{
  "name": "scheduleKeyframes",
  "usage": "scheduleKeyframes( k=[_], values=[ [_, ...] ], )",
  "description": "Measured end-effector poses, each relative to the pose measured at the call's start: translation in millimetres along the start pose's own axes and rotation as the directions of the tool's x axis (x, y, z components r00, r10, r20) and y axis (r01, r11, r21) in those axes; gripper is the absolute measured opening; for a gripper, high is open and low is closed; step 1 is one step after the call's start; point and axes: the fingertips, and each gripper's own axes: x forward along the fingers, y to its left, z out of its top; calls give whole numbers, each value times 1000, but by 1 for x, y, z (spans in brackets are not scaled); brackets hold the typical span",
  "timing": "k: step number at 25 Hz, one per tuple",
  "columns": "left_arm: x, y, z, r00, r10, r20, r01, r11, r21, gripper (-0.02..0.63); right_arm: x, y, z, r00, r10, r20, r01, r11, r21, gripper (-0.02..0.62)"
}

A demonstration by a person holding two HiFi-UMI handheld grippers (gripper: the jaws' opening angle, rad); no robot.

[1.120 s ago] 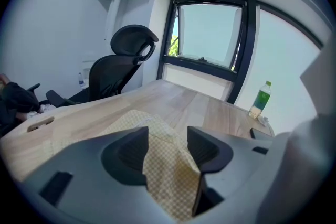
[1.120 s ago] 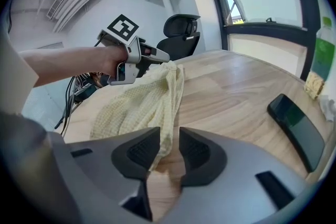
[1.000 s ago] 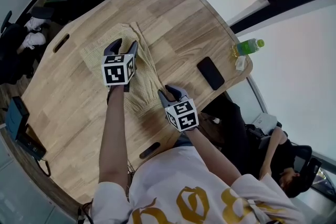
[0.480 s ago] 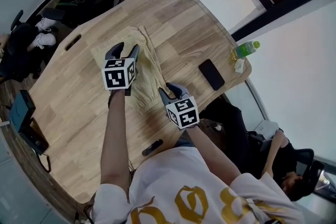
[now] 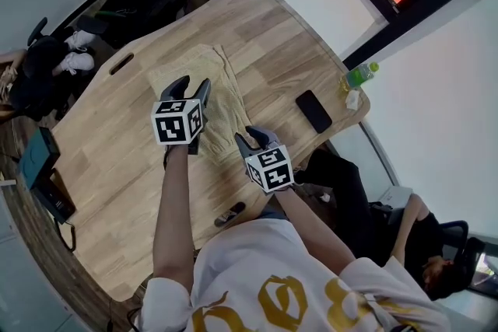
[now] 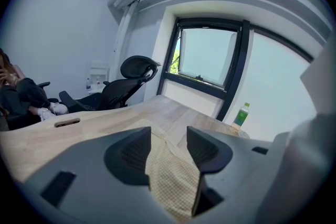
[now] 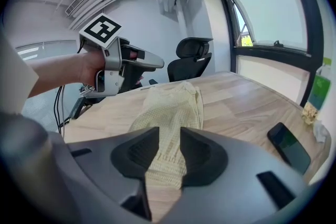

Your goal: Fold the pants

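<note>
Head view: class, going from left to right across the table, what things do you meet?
dark teal device → slot in the tabletop → left gripper → right gripper → black phone → green bottle. The pants overlap both grippers, so they are left out.

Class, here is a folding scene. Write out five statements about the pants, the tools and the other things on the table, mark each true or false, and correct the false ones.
1. The yellow pants are on a wooden table. True.
2. The right tool is empty. False: its jaws are closed on the pants' fabric.
3. A dark phone lies flat on the table, apart from the pants. True.
4. The bottle is red and stands on the pants. False: the bottle is green and stands at the table's corner.
5. The left tool has pants fabric between its jaws. True.
</note>
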Motion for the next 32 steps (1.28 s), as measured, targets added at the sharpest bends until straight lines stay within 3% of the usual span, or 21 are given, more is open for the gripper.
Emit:
scheduleKeyframes(
  k=[5, 9, 13, 19, 24, 32],
  values=[
    [-24, -5, -14, 1000, -13, 4, 13, 1000, -7, 210, -6, 10, -6, 1000, -2, 9, 2, 1000, -5, 110],
    [-38, -7, -33, 1000, 1, -12, -1, 1000, 14, 159, -11, 12, -9, 1000, -26, 7, 26, 999, -39, 112],
    [-49, -14, -50, 999, -34, -21, 34, 999, 1, 130, -14, 8, -13, 999, -38, 9, 38, 999, -35, 114],
    [-67, -16, -54, 1000, -8, 21, 6, 997, 77, 8, -20, 8, -14, 999, -37, 19, 38, 999, -39, 114],
    [-84, -17, -56, 998, -22, 65, 19, 999, 43, 8, -26, 13, -12, 999, -26, 41, 29, 997, -73, 114],
    [-92, -33, -80, 988, -153, 22, 149, 981, 122, 8, -29, 17, -6, 998, 18, 66, -9, 989, -144, 118]
  ],
)
